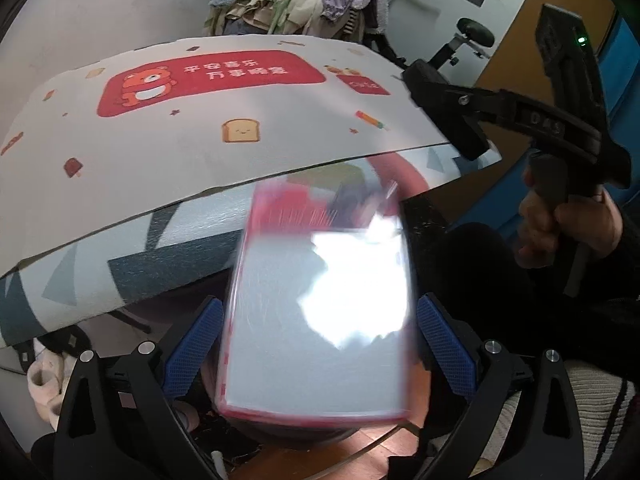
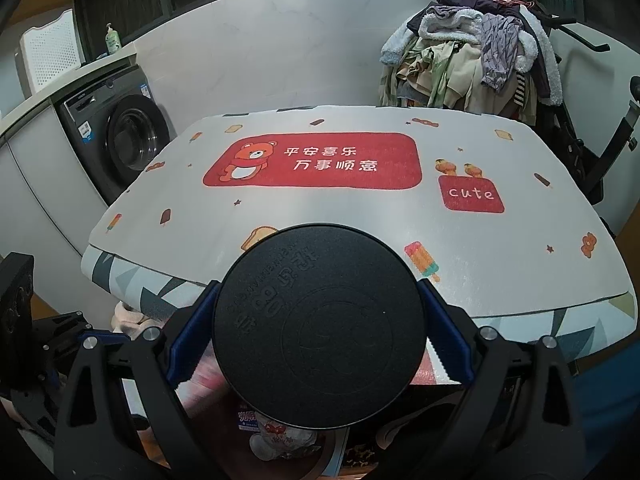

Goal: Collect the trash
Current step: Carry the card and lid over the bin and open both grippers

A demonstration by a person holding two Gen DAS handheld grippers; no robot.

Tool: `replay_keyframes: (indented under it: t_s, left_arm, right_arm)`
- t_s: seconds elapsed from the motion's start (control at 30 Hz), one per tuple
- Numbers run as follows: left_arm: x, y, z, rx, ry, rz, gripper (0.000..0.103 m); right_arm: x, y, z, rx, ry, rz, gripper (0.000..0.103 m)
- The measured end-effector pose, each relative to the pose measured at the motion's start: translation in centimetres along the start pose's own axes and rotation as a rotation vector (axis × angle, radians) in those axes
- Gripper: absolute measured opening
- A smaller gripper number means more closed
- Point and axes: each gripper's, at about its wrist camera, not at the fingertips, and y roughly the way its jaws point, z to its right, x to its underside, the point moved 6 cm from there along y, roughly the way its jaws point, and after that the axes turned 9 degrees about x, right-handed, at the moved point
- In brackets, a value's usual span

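In the left wrist view a shiny red-edged snack packet (image 1: 320, 312), motion-blurred, lies between the blue pads of my left gripper (image 1: 320, 344), which looks shut on it, above a dark bin opening (image 1: 288, 436). In the right wrist view my right gripper (image 2: 318, 328) is shut on a round black container (image 2: 318, 326) with embossed writing, held at the table's near edge. Below it lie a blue-labelled carton (image 2: 248, 418) and a crumpled wrapper (image 2: 280, 440). The right gripper also shows in the left wrist view (image 1: 460, 120), at the table's right corner.
The table carries a white mat (image 2: 360, 220) with a red bear banner. A clothes pile (image 2: 472, 52) stands behind it, a washing machine (image 2: 120, 136) to the left, an exercise bike (image 1: 472, 40) at the right. A sock (image 1: 44, 380) lies on the floor under the table.
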Motion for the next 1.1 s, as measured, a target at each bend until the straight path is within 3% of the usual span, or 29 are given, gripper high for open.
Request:
replay_keyframes:
  t_s: [0.1,0.23,0.37,0.5,0.83,1.1]
  left_arm:
    - [-0.2,-0.4,0.2,-0.016,0.013,0.015,0.096]
    - [-1.3,-2.3,-0.7,-0.057,-0.003,0.094,0.096]
    - [-2.8,-5.6,-2.1,-0.151,-0.015,0.207,0.096]
    - [-3.8,-8.1,-3.8,-0.222,-0.036,0.266,0.097]
    - [-2.9,-11.3,-7.6,-0.361,-0.122,0.304,0.097]
    - [-2.7,-11.1,-8.0,-0.365,-0.132,0.296,0.097]
  right_arm:
    - [0.2,0.2,-0.2,-0.001,-0.003,-0.006,0.093]
    - [0.7,0.3,-0.6,-0.009,-0.015,-0.016,0.093]
    - [2.0,0.6,-2.1,-0.029,-0.055,-0.049,0.093]
    - [3.5,1.2,-3.9,-0.054,-0.096,-0.092,0.093]
    - [6.8,2.7,-8.3,-0.114,-0.203,-0.197,0.093]
    - [8.3,3.4,-9.7,-0.136,-0.252,-0.252,0.093]
